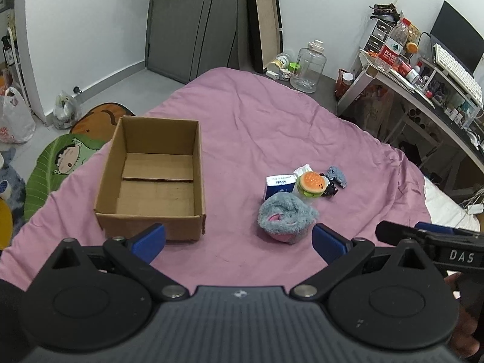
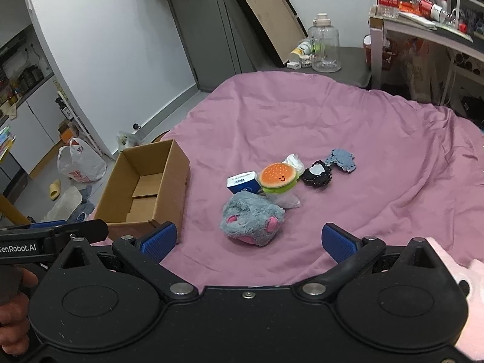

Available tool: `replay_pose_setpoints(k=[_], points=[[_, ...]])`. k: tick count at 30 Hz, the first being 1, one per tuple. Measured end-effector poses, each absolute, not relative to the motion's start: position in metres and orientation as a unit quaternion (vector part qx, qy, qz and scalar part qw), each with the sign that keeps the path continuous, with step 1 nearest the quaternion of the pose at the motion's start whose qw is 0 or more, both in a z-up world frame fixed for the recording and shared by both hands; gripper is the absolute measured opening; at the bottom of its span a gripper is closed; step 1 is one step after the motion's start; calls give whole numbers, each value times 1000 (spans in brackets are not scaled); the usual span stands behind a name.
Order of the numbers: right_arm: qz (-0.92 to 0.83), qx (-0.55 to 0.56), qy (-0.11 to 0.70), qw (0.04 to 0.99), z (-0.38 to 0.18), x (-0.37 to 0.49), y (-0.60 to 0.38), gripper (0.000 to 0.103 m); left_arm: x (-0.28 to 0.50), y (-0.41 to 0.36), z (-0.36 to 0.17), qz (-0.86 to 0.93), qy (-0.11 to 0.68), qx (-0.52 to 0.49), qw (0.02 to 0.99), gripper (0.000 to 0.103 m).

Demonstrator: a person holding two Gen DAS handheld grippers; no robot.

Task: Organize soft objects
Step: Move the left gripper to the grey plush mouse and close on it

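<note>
An empty cardboard box [image 1: 157, 178] [image 2: 145, 184] stands open on the pink bedspread [image 1: 272, 121] [image 2: 348, 121]. To its right lies a cluster of soft things: a fluffy grey-blue plush with pink patches [image 1: 286, 217] [image 2: 252, 217], a burger plush [image 1: 311, 184] [image 2: 278, 176], a blue-white tissue pack [image 1: 279, 185] [image 2: 243, 183], a black frilly item [image 1: 329, 189] [image 2: 316, 175] and a grey-blue cloth piece [image 1: 338, 175] [image 2: 340, 158]. My left gripper [image 1: 239, 243] is open, just short of the box and the plush. My right gripper [image 2: 248, 242] is open, the grey plush right ahead of it.
A crumpled clear plastic wrapper [image 2: 287, 198] lies under the burger. Past the bed's far end stand a large clear water jug [image 1: 308, 69] [image 2: 325, 45] and a leaning flat carton [image 1: 264, 24]. A cluttered desk [image 1: 423, 75] is at the right; bags and mats cover the floor at left.
</note>
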State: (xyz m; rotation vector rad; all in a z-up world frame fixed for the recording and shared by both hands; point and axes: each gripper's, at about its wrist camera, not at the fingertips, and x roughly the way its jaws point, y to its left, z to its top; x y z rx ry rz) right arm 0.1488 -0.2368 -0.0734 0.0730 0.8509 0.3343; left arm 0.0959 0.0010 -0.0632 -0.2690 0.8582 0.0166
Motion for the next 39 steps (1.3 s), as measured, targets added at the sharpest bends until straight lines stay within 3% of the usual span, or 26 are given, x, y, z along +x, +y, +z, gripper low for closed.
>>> replay_pose_setpoints(k=[11,22,39], points=[[154,71,446,879,-99,189,-241,103,127,-4,-81,6,413,-159,897,99],[137,157,479,853,-138,222,-256,103,159,-15,-113,-2,441,-176,880,72],[118,225,514,820,-187,267,-254,91,210,-24,-171,-5,484,-215,848,57]])
